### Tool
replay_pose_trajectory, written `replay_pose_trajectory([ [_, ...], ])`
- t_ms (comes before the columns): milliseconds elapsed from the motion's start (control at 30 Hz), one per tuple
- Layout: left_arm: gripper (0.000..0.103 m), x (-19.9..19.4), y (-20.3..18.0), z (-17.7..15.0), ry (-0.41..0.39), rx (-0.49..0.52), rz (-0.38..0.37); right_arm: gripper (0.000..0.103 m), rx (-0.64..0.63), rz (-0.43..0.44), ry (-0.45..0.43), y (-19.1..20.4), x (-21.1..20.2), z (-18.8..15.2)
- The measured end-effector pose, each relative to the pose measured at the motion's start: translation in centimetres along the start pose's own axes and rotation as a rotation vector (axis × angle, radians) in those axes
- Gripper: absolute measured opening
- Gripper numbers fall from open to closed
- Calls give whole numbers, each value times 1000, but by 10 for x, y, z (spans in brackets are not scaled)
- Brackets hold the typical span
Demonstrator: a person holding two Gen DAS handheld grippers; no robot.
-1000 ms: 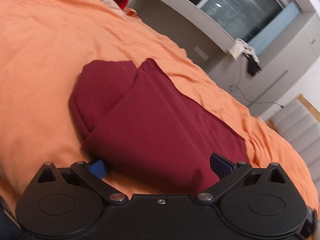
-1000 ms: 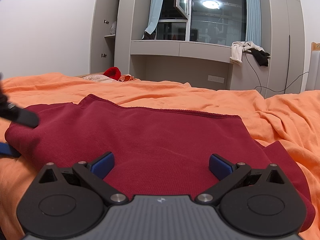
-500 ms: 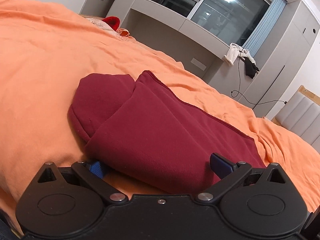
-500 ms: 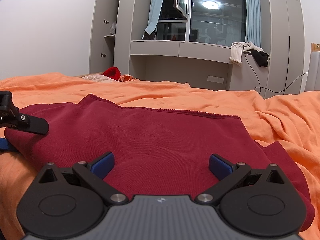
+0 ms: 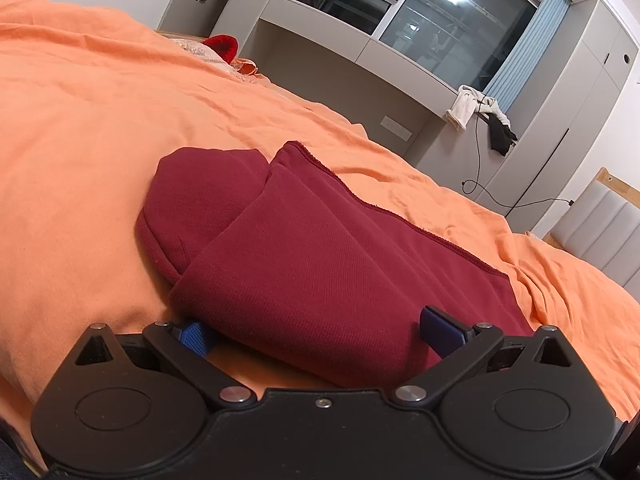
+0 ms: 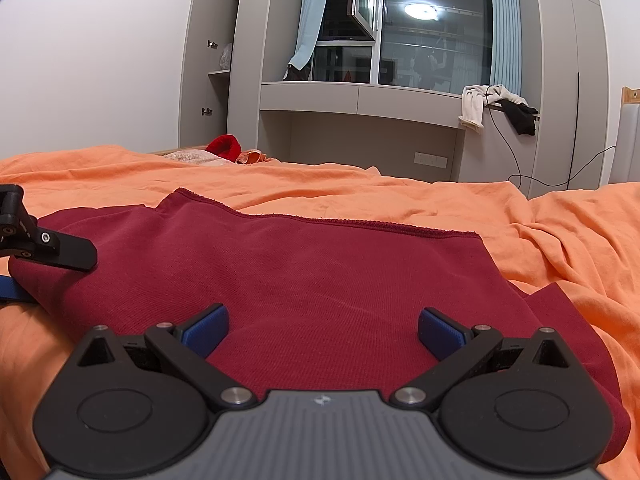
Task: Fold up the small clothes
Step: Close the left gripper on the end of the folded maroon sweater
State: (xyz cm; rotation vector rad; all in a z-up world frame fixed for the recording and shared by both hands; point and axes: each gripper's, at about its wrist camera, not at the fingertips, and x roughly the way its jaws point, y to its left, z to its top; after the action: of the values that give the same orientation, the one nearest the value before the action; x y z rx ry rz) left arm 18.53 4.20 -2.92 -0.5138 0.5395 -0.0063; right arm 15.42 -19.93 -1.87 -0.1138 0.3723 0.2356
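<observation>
On orange bed, left wrist view: folded maroon garment lies between spread fingers of left gripper. Right wrist view: right gripper fingers wide apart above maroon garment; left gripper at garment's left edge.

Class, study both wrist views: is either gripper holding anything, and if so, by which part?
Nothing is held. The left gripper and right gripper are both wide open, their pads straddling the near edge of the dark red garment lying on the orange bedsheet.
</observation>
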Motion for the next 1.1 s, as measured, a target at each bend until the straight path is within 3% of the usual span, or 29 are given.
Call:
replay_pose_trajectory([
  [533,102,-2,0,0,-10,3,0,103,5,-22,-10,2,-2,5],
  [700,102,-7,5,-2,-35,-34,-6,103,-3,-9,-59,4,-8,6],
  [867,100,-10,9,-3,-61,-63,-3,103,-94,0,-111,18,-12,3],
  [1000,92,-13,13,-3,-86,-109,21,103,-104,-4,-103,18,-6,2],
  [1100,78,-13,14,-1,-106,-153,68,103,-103,-3,-100,21,-5,2],
])
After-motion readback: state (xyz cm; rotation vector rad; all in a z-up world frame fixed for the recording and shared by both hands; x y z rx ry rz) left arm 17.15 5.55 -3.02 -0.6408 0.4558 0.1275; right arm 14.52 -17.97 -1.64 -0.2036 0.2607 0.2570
